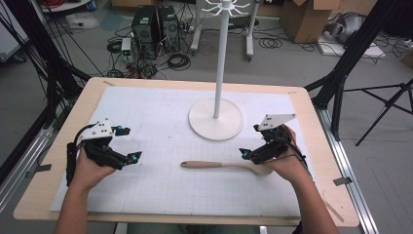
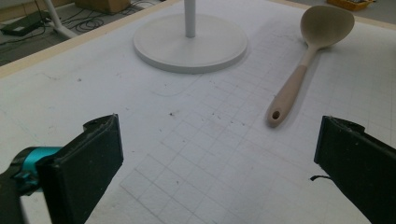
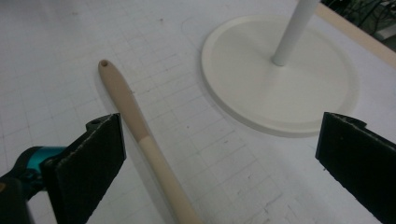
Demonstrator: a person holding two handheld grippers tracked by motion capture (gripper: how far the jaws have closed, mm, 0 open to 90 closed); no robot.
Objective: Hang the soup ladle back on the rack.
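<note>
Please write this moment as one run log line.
left tool: open, idle | right tool: open, above spoon bowl end | spoon: flat on mat | stand: behind
</note>
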